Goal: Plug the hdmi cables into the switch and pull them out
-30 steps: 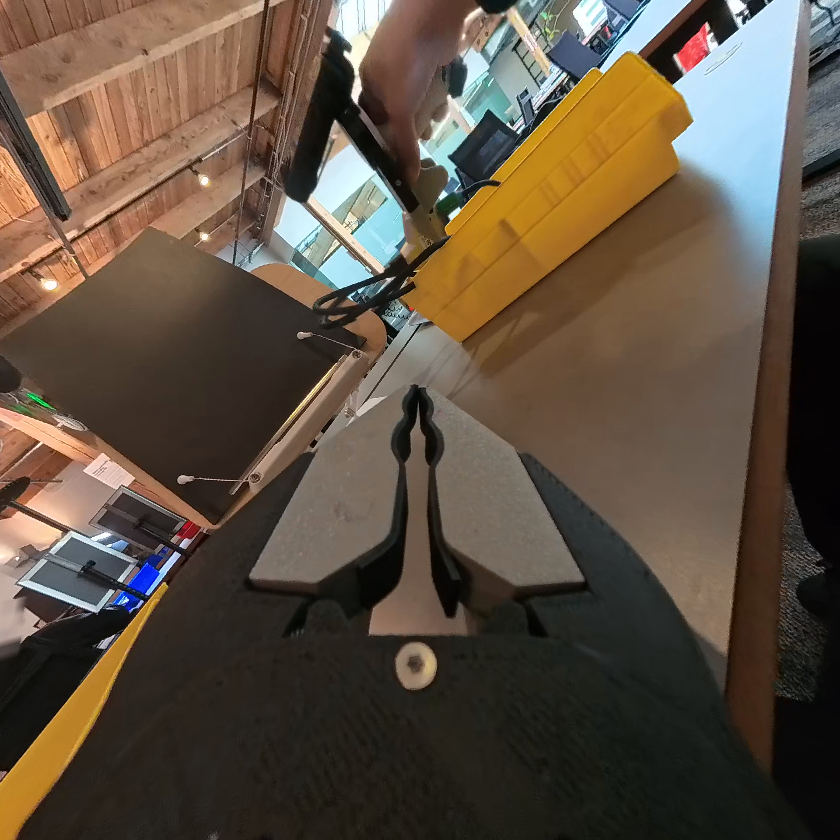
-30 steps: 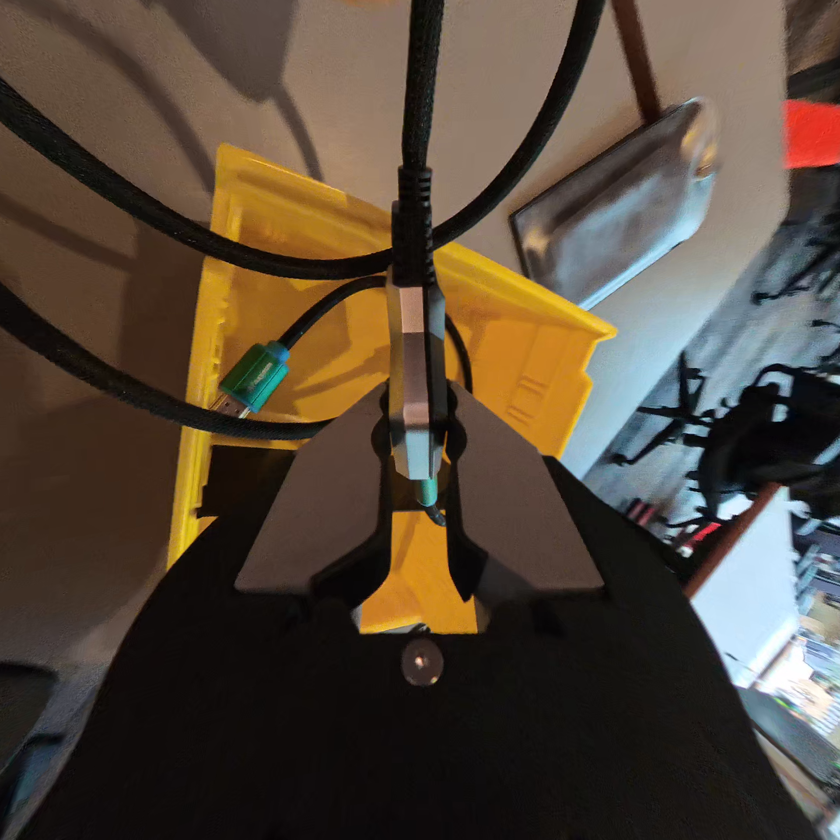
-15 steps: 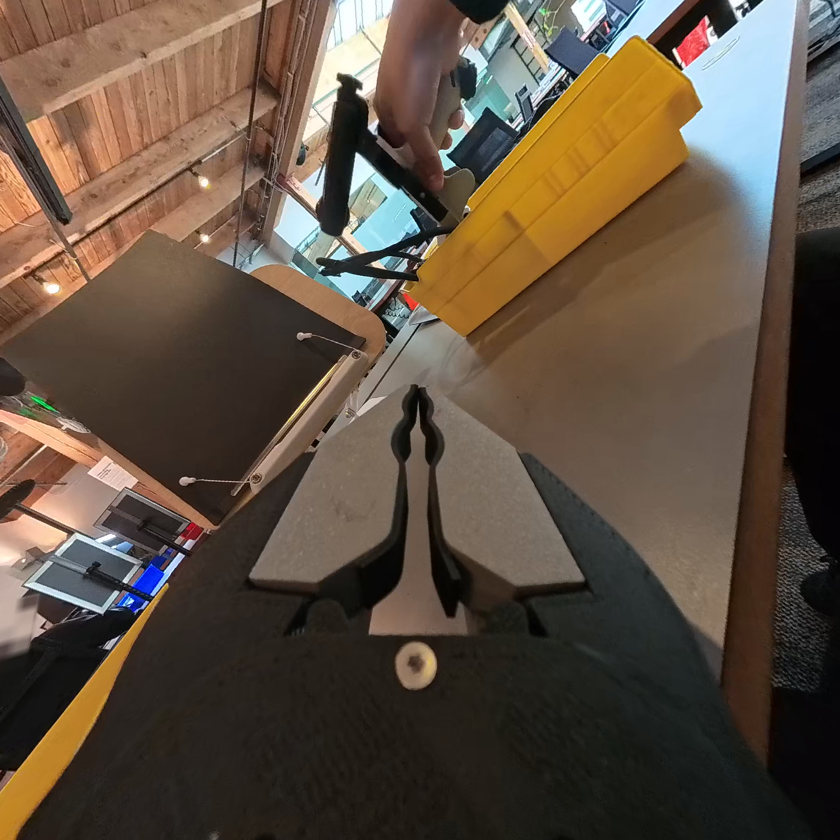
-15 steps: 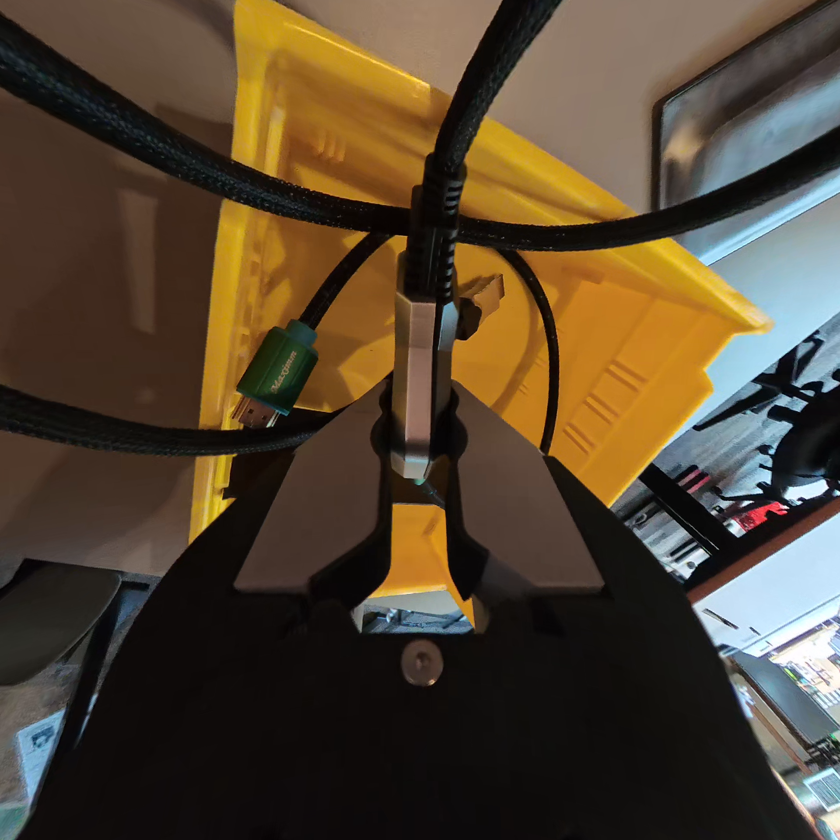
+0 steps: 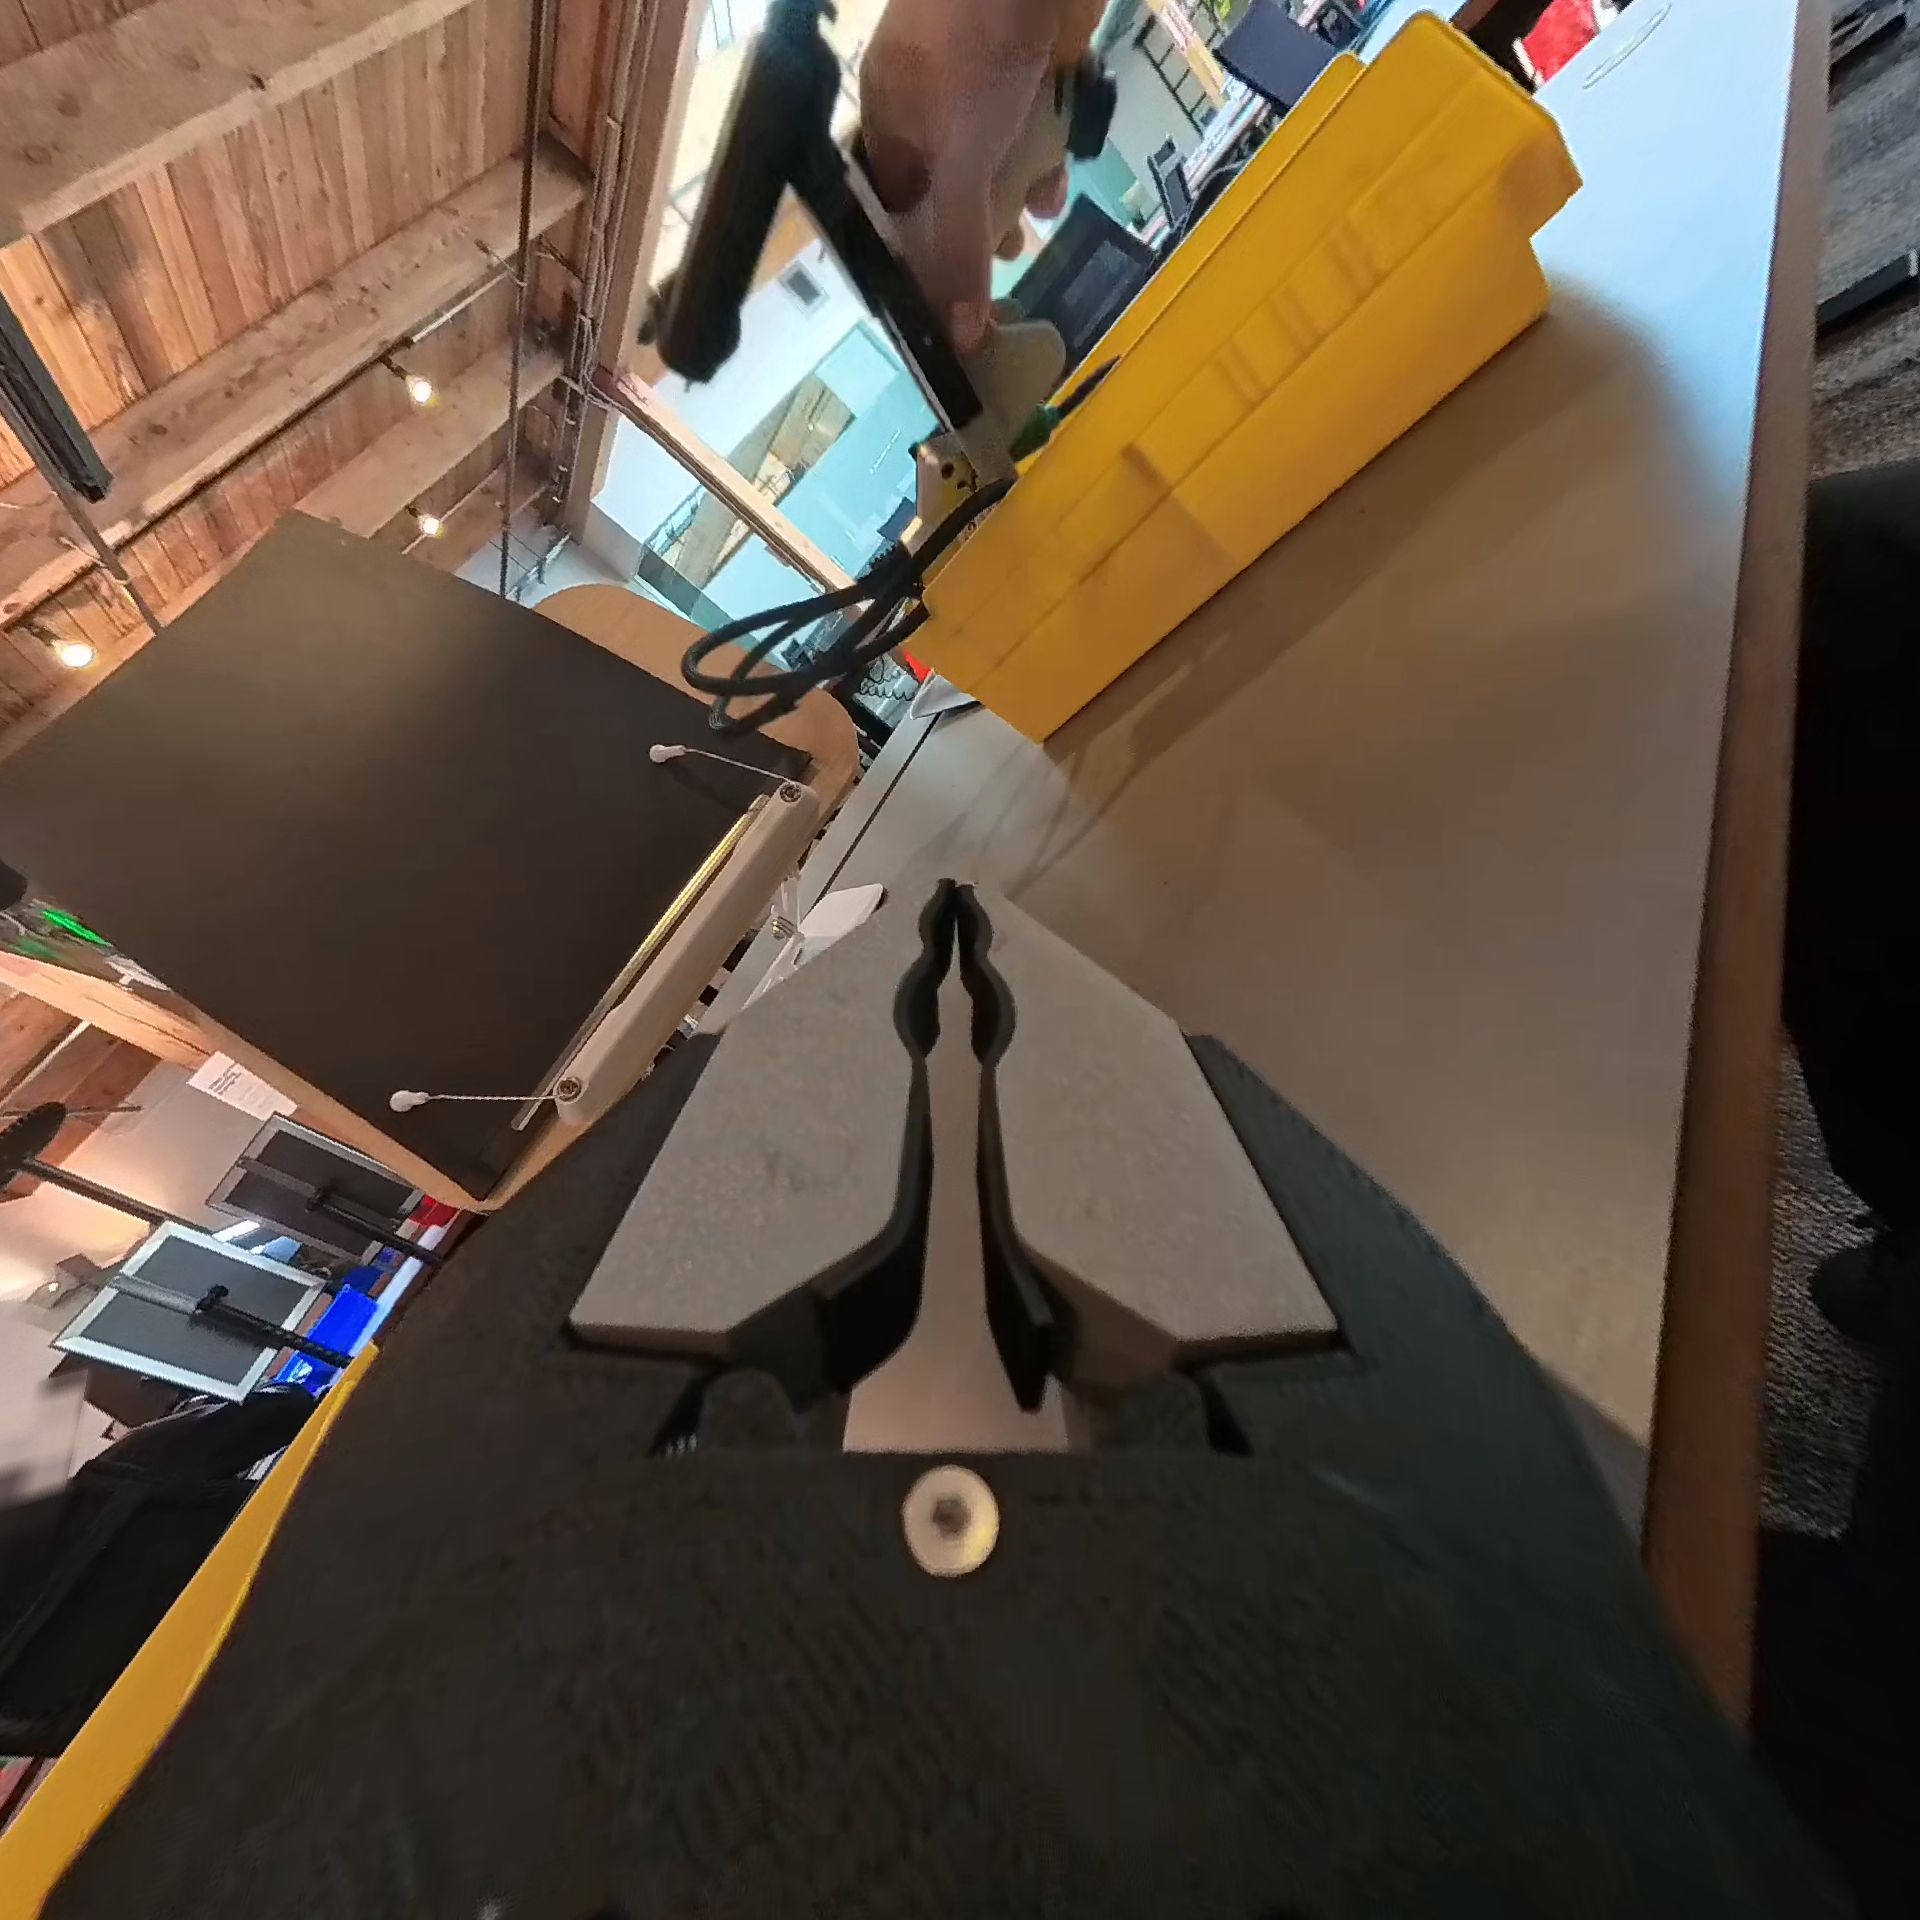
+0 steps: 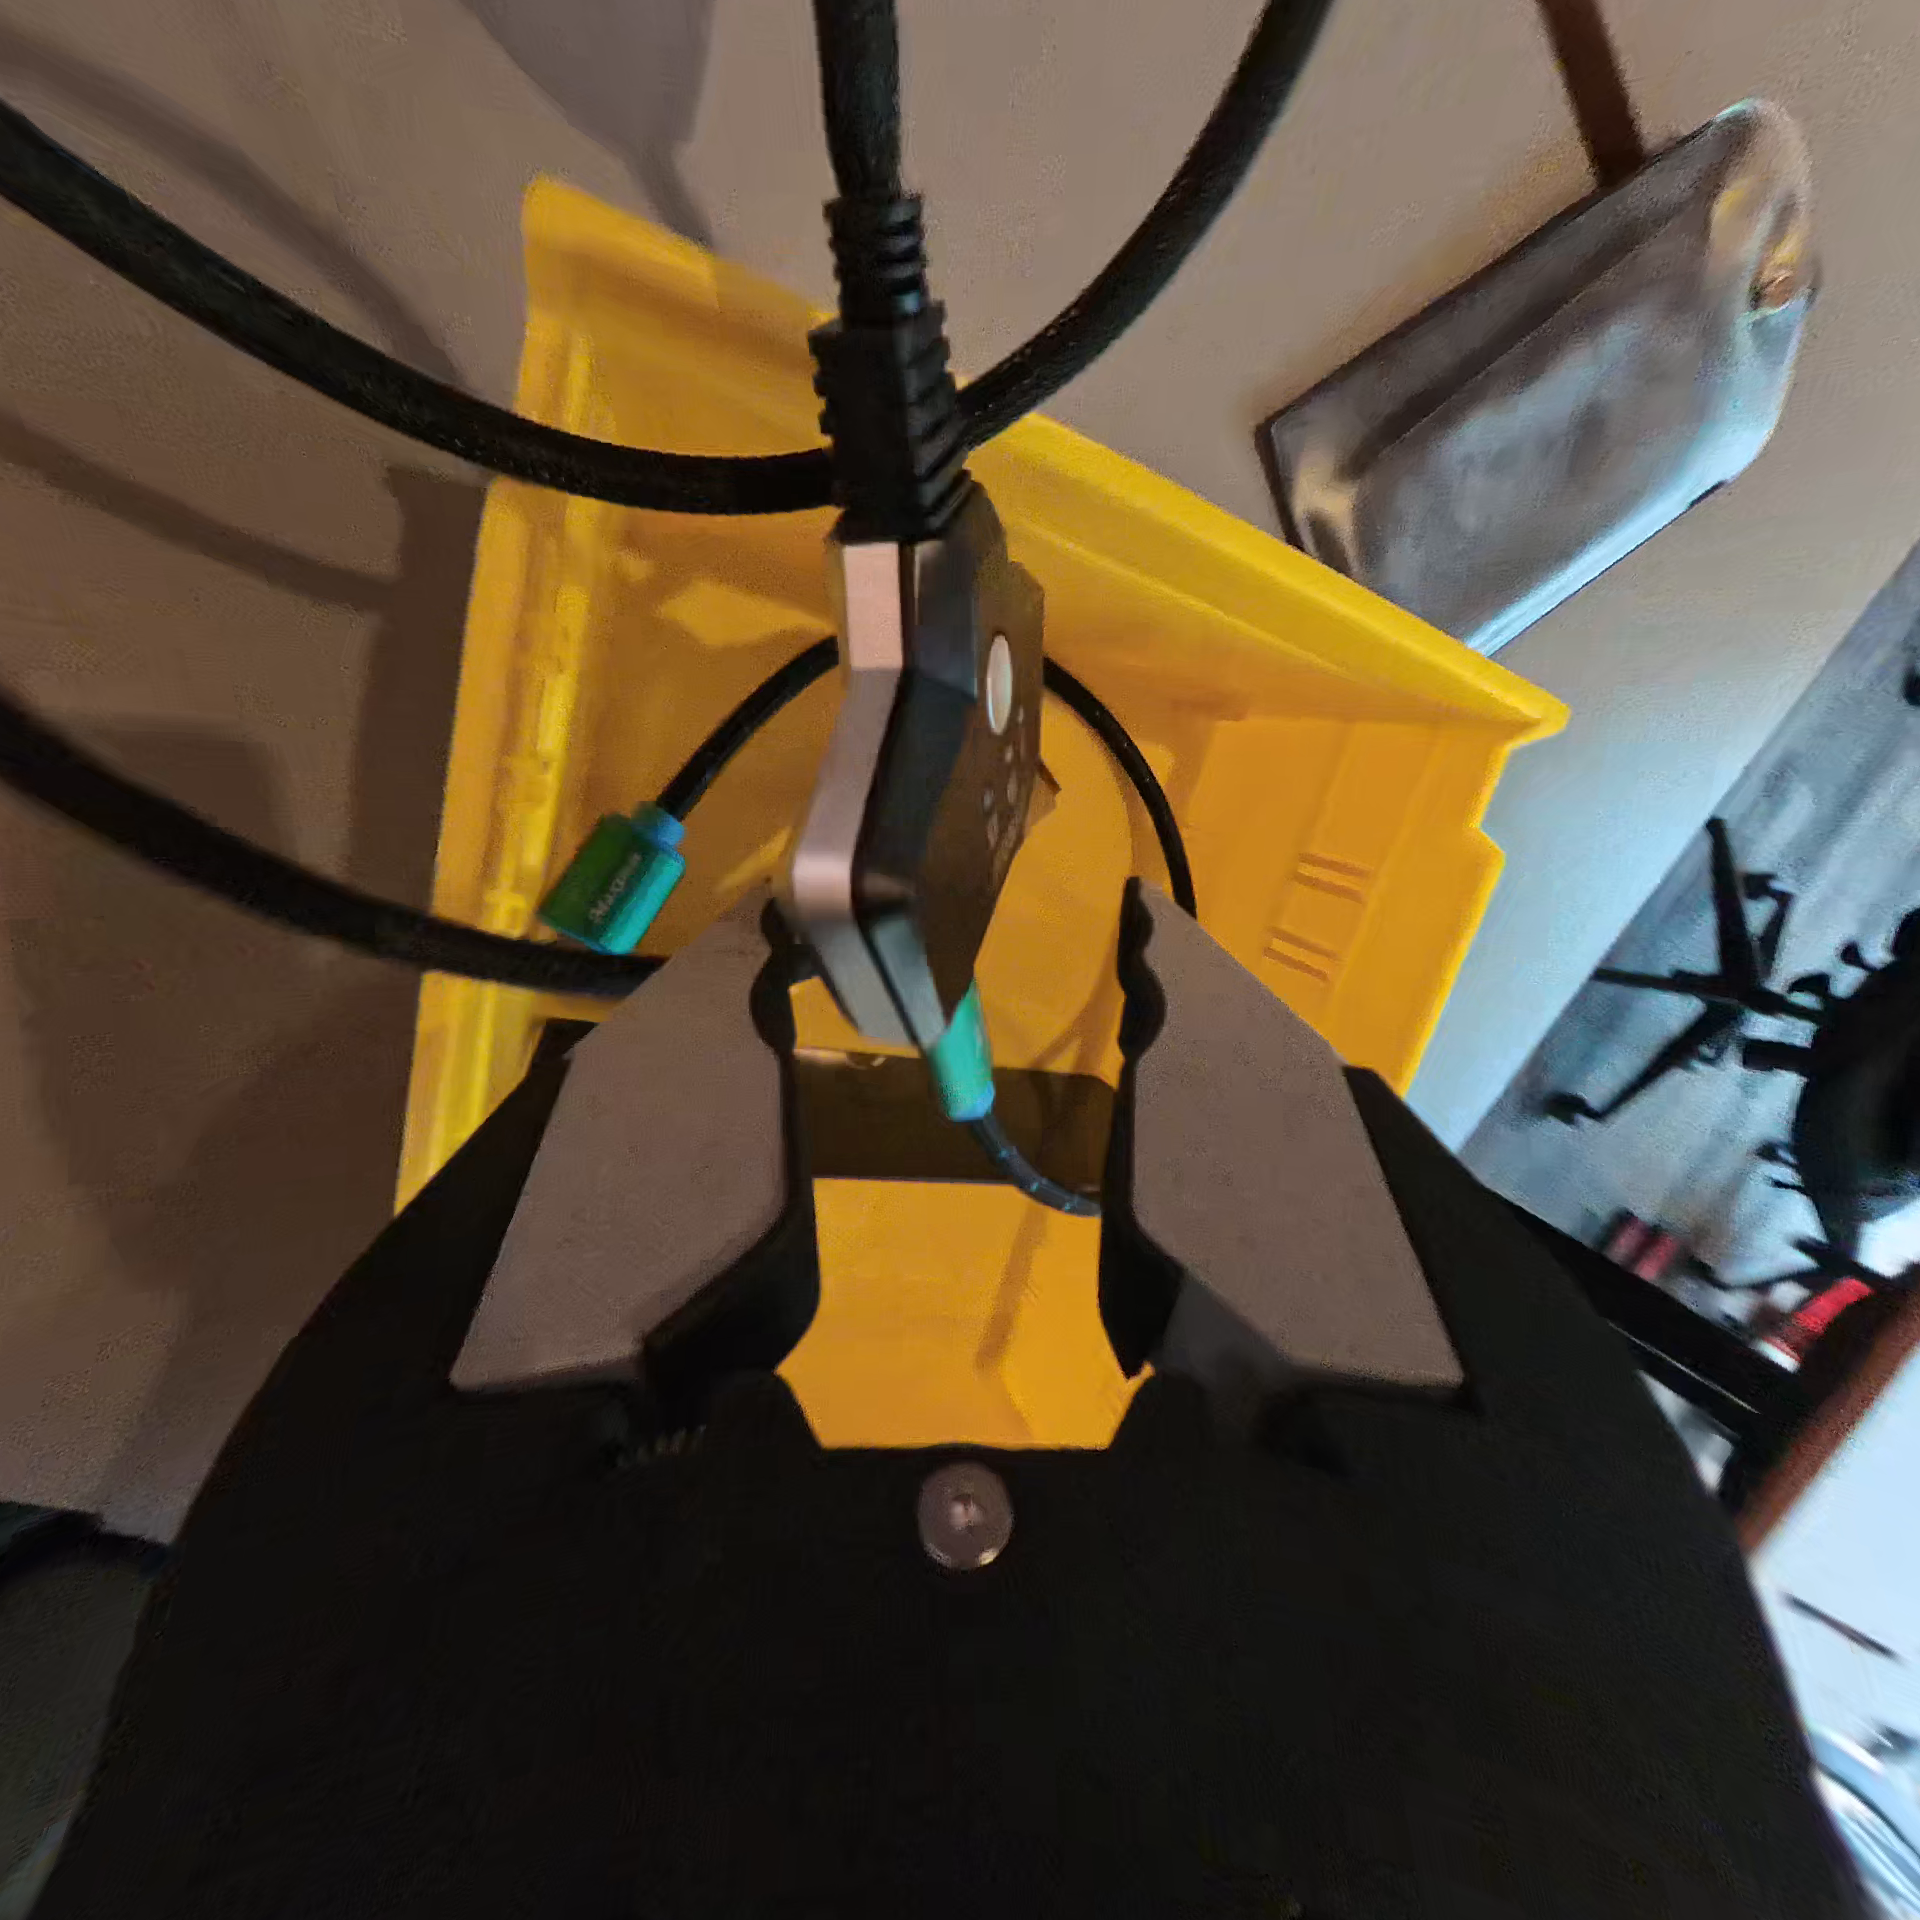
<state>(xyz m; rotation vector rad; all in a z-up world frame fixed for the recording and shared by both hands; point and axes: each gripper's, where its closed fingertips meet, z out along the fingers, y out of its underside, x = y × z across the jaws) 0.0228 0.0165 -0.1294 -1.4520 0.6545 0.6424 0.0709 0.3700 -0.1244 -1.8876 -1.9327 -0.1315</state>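
Note:
My right gripper (image 6: 956, 904) is open above the yellow bin (image 6: 1299, 790). The grey and black switch (image 6: 935, 790) hangs tilted between its fingers, close to the left finger and apart from the right one. A braided black cable (image 6: 416, 405) runs from its top. A green HDMI plug (image 6: 961, 1049) sits in its lower end. A second green plug (image 6: 613, 883) lies loose in the bin. My left gripper (image 5: 956, 894) is shut and empty, low over the table (image 5: 1403, 935). Its view shows the right gripper (image 5: 966, 457), held by a hand, at the yellow bin (image 5: 1247, 447).
A grey flat tray (image 6: 1538, 364) lies on the table beyond the bin. A black panel (image 5: 364, 810) stands past the table's far edge. The table's brown edge (image 5: 1714, 1039) runs along the right. Another yellow bin's edge (image 5: 156, 1662) shows at the lower left.
My right gripper's jaws have opened and let go of the switch, which has tilted between the fingers. The left gripper has stayed in place.

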